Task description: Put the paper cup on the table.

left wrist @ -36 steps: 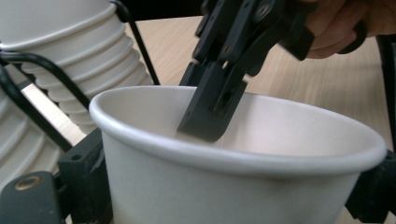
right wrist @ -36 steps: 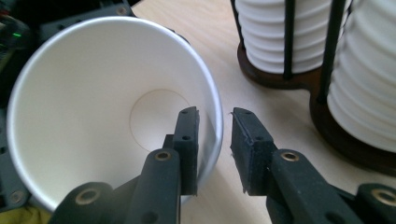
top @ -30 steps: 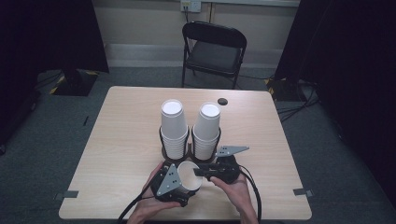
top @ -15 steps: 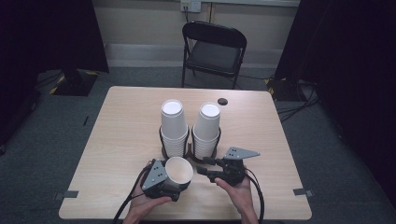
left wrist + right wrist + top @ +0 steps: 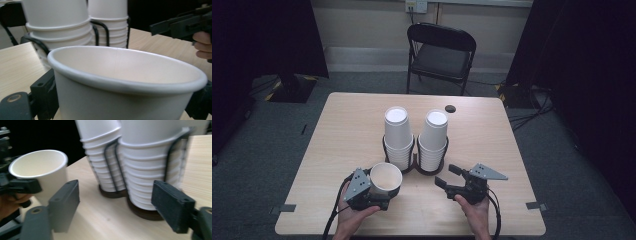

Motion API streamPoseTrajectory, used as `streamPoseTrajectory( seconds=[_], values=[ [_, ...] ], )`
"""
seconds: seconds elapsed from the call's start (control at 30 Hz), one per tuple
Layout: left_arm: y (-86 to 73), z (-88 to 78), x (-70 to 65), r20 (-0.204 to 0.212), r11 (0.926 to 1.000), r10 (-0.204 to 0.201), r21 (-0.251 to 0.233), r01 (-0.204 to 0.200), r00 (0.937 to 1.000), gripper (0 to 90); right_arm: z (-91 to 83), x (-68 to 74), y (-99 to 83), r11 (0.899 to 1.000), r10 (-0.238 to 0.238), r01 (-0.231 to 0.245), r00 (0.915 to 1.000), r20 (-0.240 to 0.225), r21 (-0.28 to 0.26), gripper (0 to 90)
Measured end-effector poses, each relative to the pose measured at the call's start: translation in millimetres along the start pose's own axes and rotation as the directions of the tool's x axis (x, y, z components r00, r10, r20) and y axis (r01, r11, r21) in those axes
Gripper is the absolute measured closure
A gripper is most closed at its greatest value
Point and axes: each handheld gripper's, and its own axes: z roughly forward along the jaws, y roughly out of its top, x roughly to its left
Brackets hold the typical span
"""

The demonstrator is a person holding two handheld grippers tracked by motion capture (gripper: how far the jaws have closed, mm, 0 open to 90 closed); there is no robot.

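Observation:
A single white paper cup (image 5: 385, 177) stands upright near the table's front edge with my left gripper (image 5: 383, 191) shut on its lower wall. In the left gripper view the cup (image 5: 120, 82) is wedged between both black jaws. My right gripper (image 5: 445, 175) is to the cup's right, open and holding nothing, its jaws pointing toward the stacks. In the right gripper view my right gripper (image 5: 118, 205) has its jaws spread wide in front of the right cup stack (image 5: 150, 162). The held cup (image 5: 42, 172) is at the left there.
Two tall stacks of white cups (image 5: 398, 135) (image 5: 433, 140) sit in joined black wire holders at mid-table. A small dark disc (image 5: 450, 108) lies near the far edge. A black folding chair (image 5: 439, 50) stands behind the wooden table (image 5: 347, 130).
The two grippers were together at the cup a second ago. Now my right gripper has let go and moved right, and my left has carried the cup a little left.

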Motion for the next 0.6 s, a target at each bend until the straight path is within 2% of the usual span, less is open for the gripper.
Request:
streamPoseTrajectory(
  seconds=[0.07,0.13,0.23,0.33,0.43,0.53,0.6],
  values=[
    [-0.4,-2.0,5.0,-0.015,0.9999,-0.016,0.002,0.016,0.9998,9.2,-3.4,-3.2,-2.9,1.000,0.011,-0.010,0.9995,0.028,-0.017,16.5],
    [-0.7,-4.0,10.5,-0.024,0.9992,-0.040,-0.004,0.040,0.9989,9.2,-6.9,-5.4,-5.3,1.000,-0.003,0.005,0.9983,0.059,-0.026,13.9],
    [1.2,-7.7,14.8,-0.044,0.9991,-0.043,0.001,0.043,0.9981,9.2,-11.2,-8.1,-8.4,0.999,-0.017,0.020,0.9936,0.111,-0.025,14.0],
    [3.8,-11.6,20.1,-0.051,0.9979,-0.063,-0.018,0.062,0.9967,9.2,-14.4,-11.3,-12.5,0.999,-0.021,0.026,0.9806,0.195,-0.024,13.6],
    [5.3,-13.9,25.5,-0.082,0.9973,-0.071,-0.023,0.069,0.9942,9.2,-19.7,-14.5,-18.6,0.999,-0.040,0.046,0.9688,0.244,-0.020,13.6],
    [6.3,-15.1,32.4,-0.080,0.9949,-0.098,-0.032,0.095,0.9919,9.2,-23.9,-15.6,-23.9,0.998,-0.054,0.065,0.9491,0.310,-0.024,13.6],
    [7.9,-15.8,36.7,-0.102,0.9952,-0.096,-0.029,0.093,0.9901,9.2,-26.1,-18.0,-25.9,0.997,-0.056,0.067,0.9468,0.317,-0.024,13.6]
  ],
)
